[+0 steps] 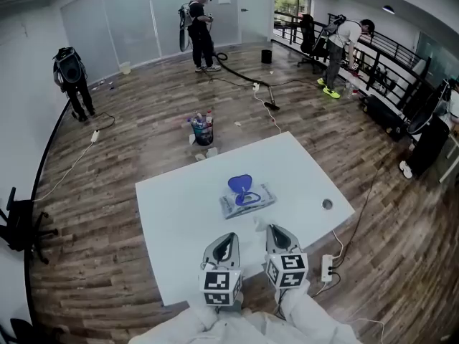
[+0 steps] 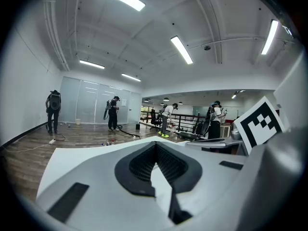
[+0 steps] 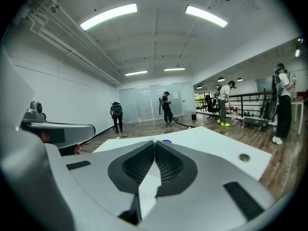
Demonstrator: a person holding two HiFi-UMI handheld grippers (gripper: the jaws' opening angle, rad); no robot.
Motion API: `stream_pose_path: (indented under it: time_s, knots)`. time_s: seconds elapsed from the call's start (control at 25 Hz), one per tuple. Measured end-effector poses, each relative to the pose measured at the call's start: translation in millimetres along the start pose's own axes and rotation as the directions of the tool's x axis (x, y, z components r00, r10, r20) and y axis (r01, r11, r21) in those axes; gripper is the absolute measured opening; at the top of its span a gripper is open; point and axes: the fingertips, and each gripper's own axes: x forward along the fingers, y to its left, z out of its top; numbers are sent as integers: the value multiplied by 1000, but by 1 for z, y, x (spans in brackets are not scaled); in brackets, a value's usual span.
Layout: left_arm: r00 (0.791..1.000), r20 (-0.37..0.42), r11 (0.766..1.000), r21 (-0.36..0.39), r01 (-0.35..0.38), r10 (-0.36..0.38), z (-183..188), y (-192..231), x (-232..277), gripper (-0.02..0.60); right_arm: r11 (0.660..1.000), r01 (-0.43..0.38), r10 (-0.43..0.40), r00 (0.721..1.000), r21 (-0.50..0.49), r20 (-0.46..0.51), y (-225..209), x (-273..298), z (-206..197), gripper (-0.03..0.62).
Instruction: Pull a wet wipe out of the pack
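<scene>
Both jaws are clenched on nothing: our left gripper (image 1: 226, 239) and right gripper (image 1: 275, 231) sit side by side at the lower middle of the head view, near the wipe pack (image 1: 248, 201). It lies flat at the centre of the white table (image 1: 172, 213), its blue lid (image 1: 240, 184) flipped up. We judge the wipe soft, damp and clingy and the pack light enough to lift with it, so we would pinch at the opening under the lid while pinning the pack's edge.
</scene>
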Motion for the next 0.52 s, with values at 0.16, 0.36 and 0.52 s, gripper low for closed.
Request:
stream_pose_path:
  time_s: [0.16, 0.36, 0.52]
  knots:
    - [1000, 7, 1000, 3, -3, 3, 2, 2, -1, 8, 1000, -2, 2, 1000, -2, 2, 1, 1, 1, 17]
    - [1000, 0, 1000, 9, 0, 0, 1, 2, -2, 8, 1000, 0, 0, 1000, 2, 3, 1, 0, 1, 17]
    - [1000, 3, 1000, 11, 1, -1, 4, 5, -2, 8, 1000, 2, -2, 1000, 7, -1, 3, 2, 1, 17]
